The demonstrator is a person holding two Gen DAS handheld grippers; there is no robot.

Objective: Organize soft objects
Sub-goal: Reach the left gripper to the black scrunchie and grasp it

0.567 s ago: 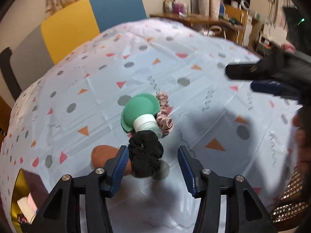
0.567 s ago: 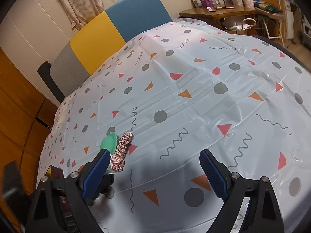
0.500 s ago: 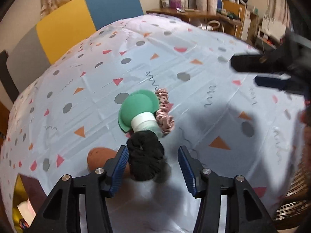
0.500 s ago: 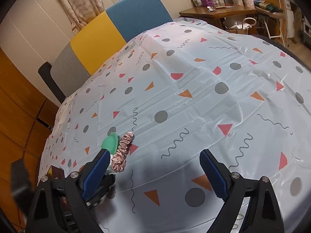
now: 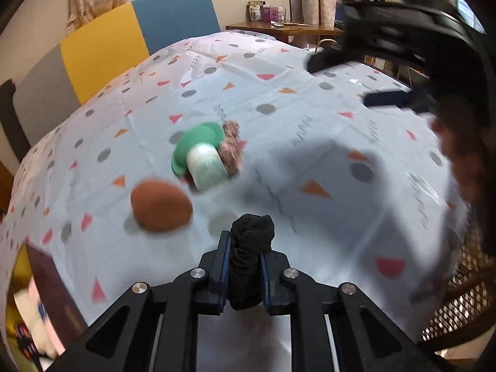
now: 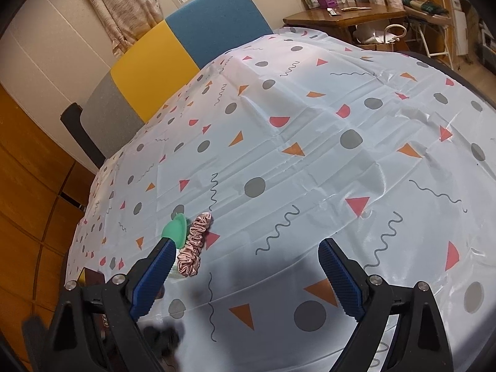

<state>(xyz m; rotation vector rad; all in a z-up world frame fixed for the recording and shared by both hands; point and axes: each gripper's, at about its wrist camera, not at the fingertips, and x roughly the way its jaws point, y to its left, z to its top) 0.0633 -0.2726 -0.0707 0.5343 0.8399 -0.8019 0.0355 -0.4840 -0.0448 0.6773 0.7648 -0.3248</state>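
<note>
Left gripper (image 5: 245, 274) had just closed on the black scrunchie (image 5: 251, 248), its pads pinching the bunched cloth from both sides so that the top stuck up above the jaws. The grip sat low on the bundle, probably so the soft thing would not slip out when carried. It was held over the near edge of the table (image 5: 310, 117), clear of the other items.

Toward the table's left side lay a brown pad (image 5: 159, 206), and just beyond it a green and white holder (image 5: 201, 161) on its side, with a pink scrunchie (image 5: 231, 148) touching it. These three sat close together, which suggested a sorting spot or things not yet dealt with.

Right gripper (image 6: 248, 276) hung with its jaws spread wide and nothing between them, pointed down at the cloth near the pink scrunchie (image 6: 193, 248). It was likely kept ready for that item while the left one did its carry.
</note>
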